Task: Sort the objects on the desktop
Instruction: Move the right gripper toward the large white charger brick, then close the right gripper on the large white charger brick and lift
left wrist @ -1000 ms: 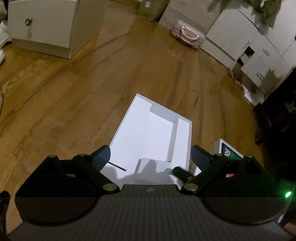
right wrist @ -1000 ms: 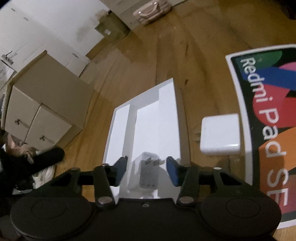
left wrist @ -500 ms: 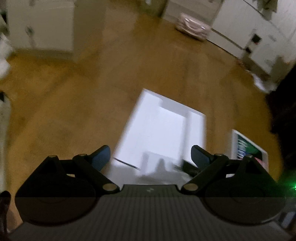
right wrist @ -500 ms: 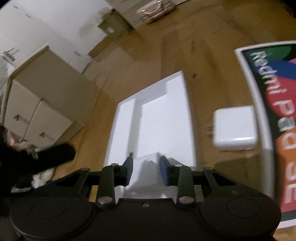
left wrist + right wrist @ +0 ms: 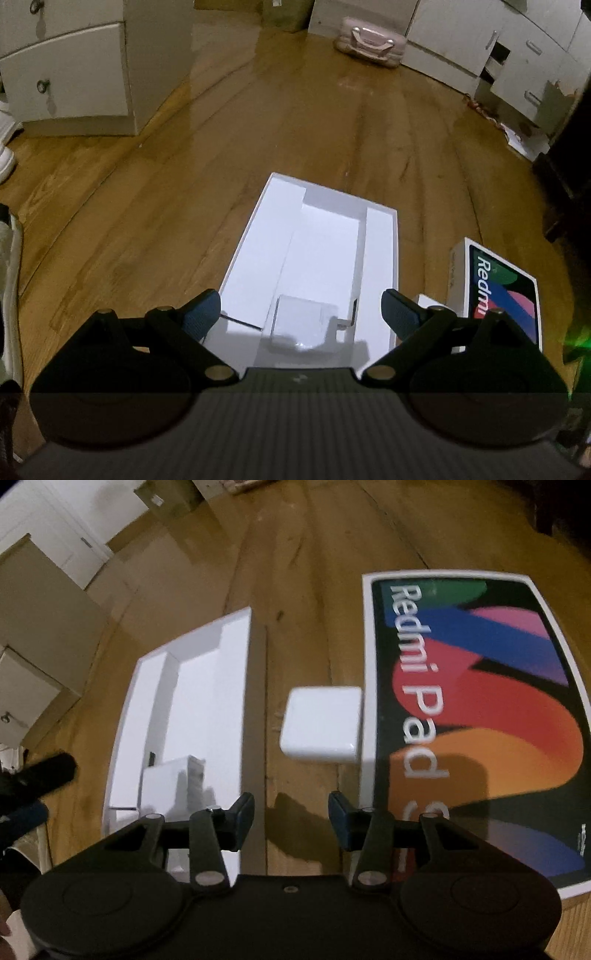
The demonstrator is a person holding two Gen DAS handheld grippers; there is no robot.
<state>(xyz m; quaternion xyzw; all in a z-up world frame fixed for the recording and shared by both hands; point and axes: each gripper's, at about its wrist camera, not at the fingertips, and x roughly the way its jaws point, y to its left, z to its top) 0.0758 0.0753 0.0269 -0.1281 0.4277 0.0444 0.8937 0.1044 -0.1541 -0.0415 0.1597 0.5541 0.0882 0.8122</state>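
Note:
An open white box tray (image 5: 258, 254) with compartments lies on the wooden floor; it also shows in the right wrist view (image 5: 125, 716). A small white charger (image 5: 304, 325) rests in its near middle compartment, also in the right wrist view (image 5: 173, 782). A second white charger block (image 5: 321, 723) lies on the floor between the tray and the Redmi Pad box lid (image 5: 480, 716), which also shows in the left wrist view (image 5: 498, 288). My left gripper (image 5: 301, 312) is open above the tray's near end. My right gripper (image 5: 291, 819) is open and empty, just short of the second charger.
White drawer cabinets (image 5: 66, 70) stand at the far left and more white cabinets (image 5: 498, 48) at the far right. A pink case (image 5: 369, 40) lies on the floor at the back. A dark sleeve (image 5: 33, 775) is at the left edge.
My right gripper closed on the small charger, then opened and left it in the tray. It has shifted right toward the second charger. The left gripper stayed open over the tray.

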